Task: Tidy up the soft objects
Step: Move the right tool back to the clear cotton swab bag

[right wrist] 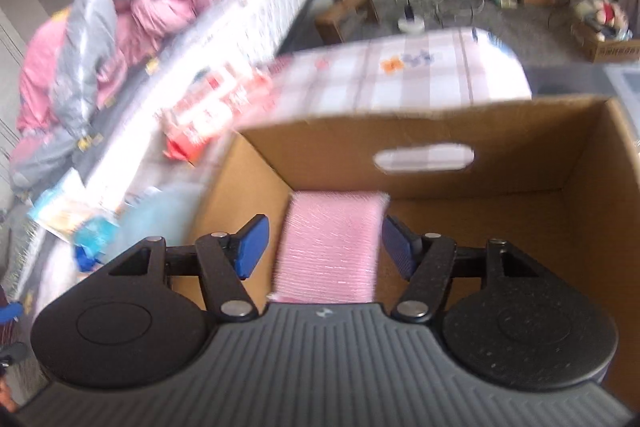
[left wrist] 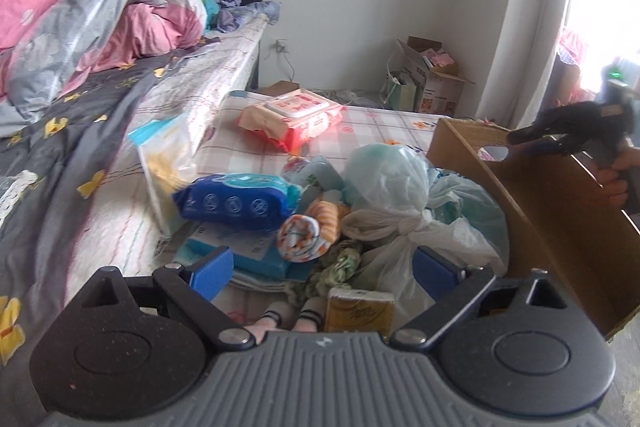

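Progress: early, by my reckoning | left gripper (left wrist: 322,267) jaws wide, empty, pile just ahead: one blue pack (left wrist: 236,201), one rolled cloth (left wrist: 302,237), one tied bag (left wrist: 400,195) unsorted | right gripper (right wrist: 324,247) jaws parted, one pink cloth (right wrist: 332,247) loose between, inside one cardboard box (right wrist: 520,211).

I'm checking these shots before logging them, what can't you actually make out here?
- Right wrist view: red pack print, motion blurred.
- Right wrist view: pink pad near end, hidden behind camera body.
- Left wrist view: cardboard box inside, hidden by its wall.
- Left wrist view: window, overexposed.
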Demonstrator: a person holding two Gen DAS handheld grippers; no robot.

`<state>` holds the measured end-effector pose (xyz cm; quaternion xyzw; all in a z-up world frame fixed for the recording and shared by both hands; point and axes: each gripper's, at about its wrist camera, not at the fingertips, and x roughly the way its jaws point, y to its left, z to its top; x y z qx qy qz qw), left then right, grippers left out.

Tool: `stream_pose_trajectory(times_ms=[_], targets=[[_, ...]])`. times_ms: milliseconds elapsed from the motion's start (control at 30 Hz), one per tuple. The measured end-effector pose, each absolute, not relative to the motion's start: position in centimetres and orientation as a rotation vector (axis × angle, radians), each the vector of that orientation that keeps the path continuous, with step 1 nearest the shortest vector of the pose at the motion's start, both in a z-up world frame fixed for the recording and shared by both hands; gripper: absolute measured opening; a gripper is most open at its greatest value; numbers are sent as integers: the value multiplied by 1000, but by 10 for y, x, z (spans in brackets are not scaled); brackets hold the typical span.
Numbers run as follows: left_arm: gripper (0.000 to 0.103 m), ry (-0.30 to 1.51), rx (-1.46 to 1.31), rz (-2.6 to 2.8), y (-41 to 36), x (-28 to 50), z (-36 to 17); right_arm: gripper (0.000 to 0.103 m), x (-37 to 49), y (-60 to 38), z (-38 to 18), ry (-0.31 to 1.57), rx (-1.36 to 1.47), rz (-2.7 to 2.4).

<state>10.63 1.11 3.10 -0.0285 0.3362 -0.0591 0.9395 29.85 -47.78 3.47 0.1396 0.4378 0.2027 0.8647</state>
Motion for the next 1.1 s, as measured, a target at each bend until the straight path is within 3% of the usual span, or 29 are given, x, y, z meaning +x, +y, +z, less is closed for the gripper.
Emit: stream_pose_trajectory(times_ms=[200,400,733,1100], targets=[[97,671,-78,-94,26,85,28,64,246,-464,89,827,319,486],[97,692,-95,-88,38,70,18,64,201,-417,112,869,363,577],[97,744,-117,-51,62,54,4,64,140,-318,104,930,459,794],[97,729,-193,-43,80,70,7,64,146,-250,93,1031,339,843]])
